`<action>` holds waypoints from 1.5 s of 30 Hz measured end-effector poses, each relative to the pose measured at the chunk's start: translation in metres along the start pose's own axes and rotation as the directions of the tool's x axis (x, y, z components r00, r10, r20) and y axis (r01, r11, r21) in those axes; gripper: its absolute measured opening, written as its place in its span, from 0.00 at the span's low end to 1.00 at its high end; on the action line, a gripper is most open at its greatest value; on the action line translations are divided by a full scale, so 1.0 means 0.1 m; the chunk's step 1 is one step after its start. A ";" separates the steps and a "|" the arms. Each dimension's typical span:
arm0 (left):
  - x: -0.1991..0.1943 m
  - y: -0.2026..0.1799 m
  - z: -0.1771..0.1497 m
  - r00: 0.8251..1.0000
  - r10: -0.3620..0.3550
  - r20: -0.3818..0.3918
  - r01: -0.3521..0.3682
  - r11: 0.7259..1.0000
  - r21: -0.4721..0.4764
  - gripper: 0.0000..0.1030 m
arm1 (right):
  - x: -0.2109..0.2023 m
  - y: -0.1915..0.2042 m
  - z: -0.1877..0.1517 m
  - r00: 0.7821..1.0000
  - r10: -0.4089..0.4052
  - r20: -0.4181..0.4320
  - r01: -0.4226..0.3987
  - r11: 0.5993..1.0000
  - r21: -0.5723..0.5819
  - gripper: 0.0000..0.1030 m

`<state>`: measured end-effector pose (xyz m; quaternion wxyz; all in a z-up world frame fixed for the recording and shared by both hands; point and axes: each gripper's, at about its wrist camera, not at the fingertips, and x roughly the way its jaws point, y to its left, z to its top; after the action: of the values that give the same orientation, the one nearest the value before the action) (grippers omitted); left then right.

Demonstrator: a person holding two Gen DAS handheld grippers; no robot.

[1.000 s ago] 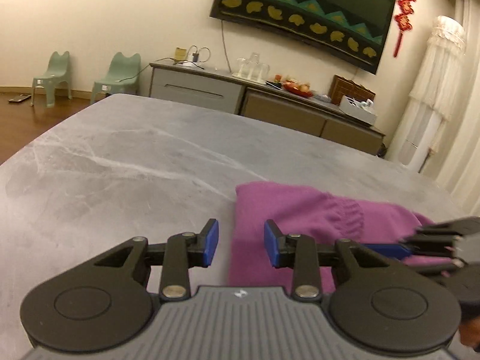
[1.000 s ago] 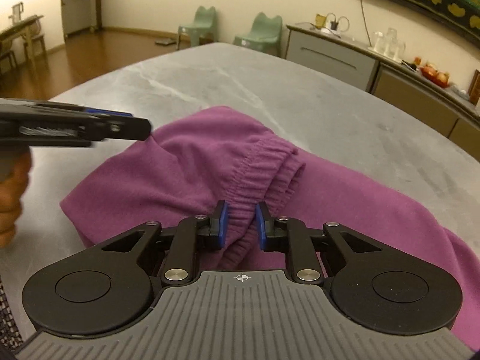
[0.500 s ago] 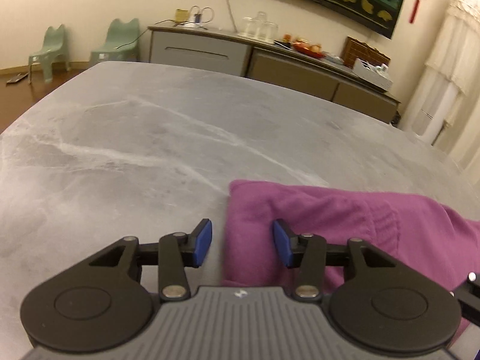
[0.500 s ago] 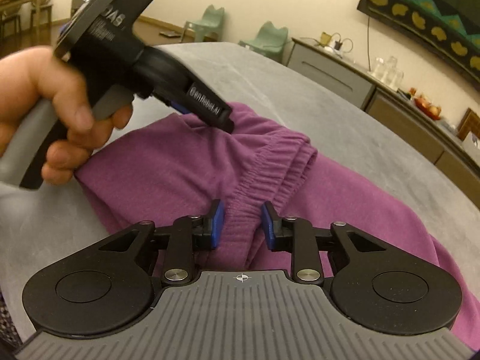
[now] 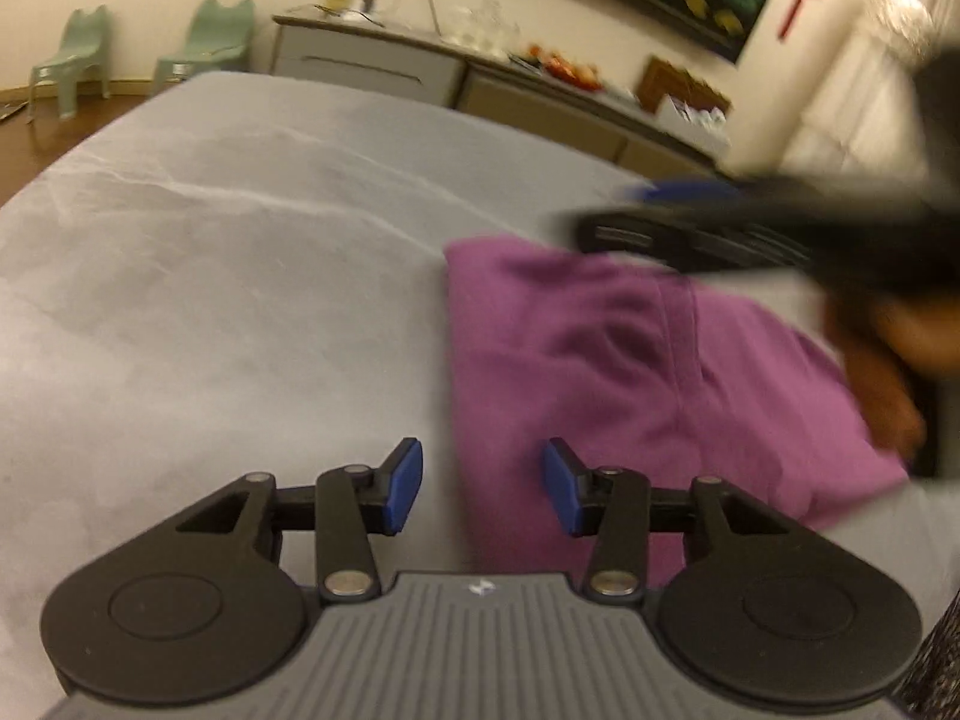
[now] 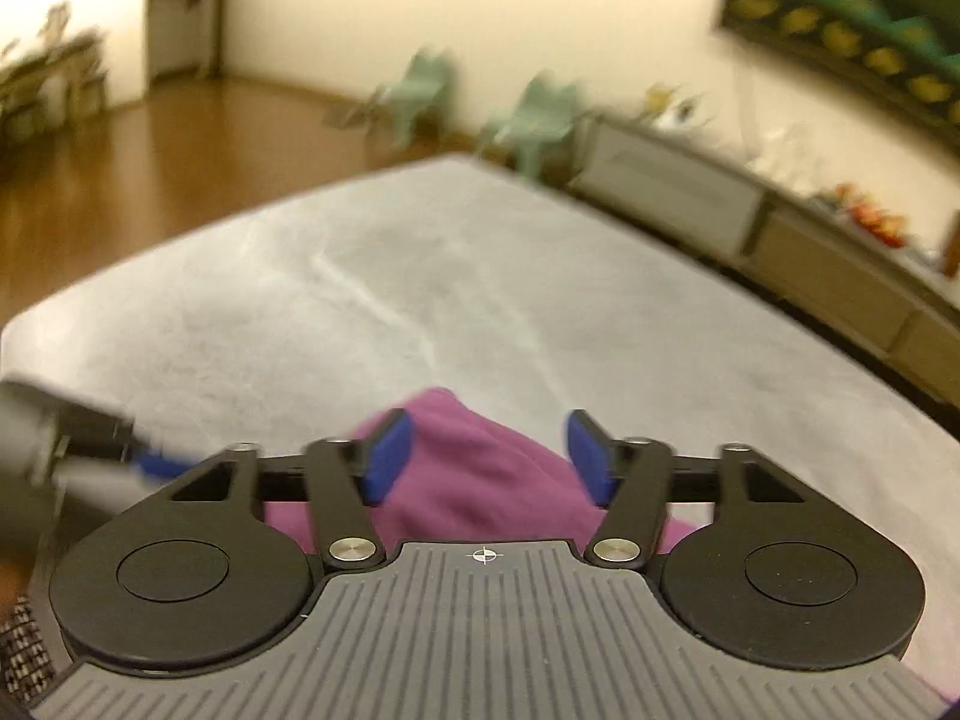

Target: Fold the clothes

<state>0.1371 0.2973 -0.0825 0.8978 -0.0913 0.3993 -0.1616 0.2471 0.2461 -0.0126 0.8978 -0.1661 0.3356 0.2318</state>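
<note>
A purple garment (image 5: 648, 360) lies folded on the grey marble table (image 5: 240, 276). My left gripper (image 5: 483, 486) is open and empty, just above the garment's near left edge. The right gripper shows blurred in the left wrist view (image 5: 690, 210), over the garment's far side, with a hand behind it. In the right wrist view my right gripper (image 6: 489, 456) is open and empty, raised over the purple garment (image 6: 480, 474). The left gripper shows blurred at the left there (image 6: 138, 462).
The table (image 6: 450, 300) stretches away ahead of both grippers. A long low sideboard (image 5: 372, 60) with dishes stands by the far wall. Two green chairs (image 5: 207, 42) stand at the back left on the wooden floor.
My right gripper has opened wider, let go of the waistband and lifted up and back. My left gripper has opened wider and drawn back toward the garment's near edge.
</note>
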 end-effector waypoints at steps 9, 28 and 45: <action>0.00 -0.23 -0.14 1.000 0.031 0.000 -0.030 0.988 0.152 0.33 | 0.79 -0.02 0.43 0.977 0.072 -0.203 -0.080 0.996 -0.033 0.07; 0.01 -0.88 0.23 0.989 0.045 0.140 -0.079 0.967 0.244 0.37 | -0.47 -0.48 -0.97 0.997 0.079 -0.017 -0.074 0.975 0.207 0.60; 0.54 -2.66 0.27 0.982 0.046 0.184 -0.129 0.873 0.471 0.50 | -3.02 -4.01 -3.95 0.783 -0.587 -0.208 0.449 0.300 0.842 0.77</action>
<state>0.1335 0.0307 -0.0240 0.9290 0.1391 0.2738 -0.2066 0.0494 -0.3607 -0.0342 0.9015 0.2201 0.2685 -0.2582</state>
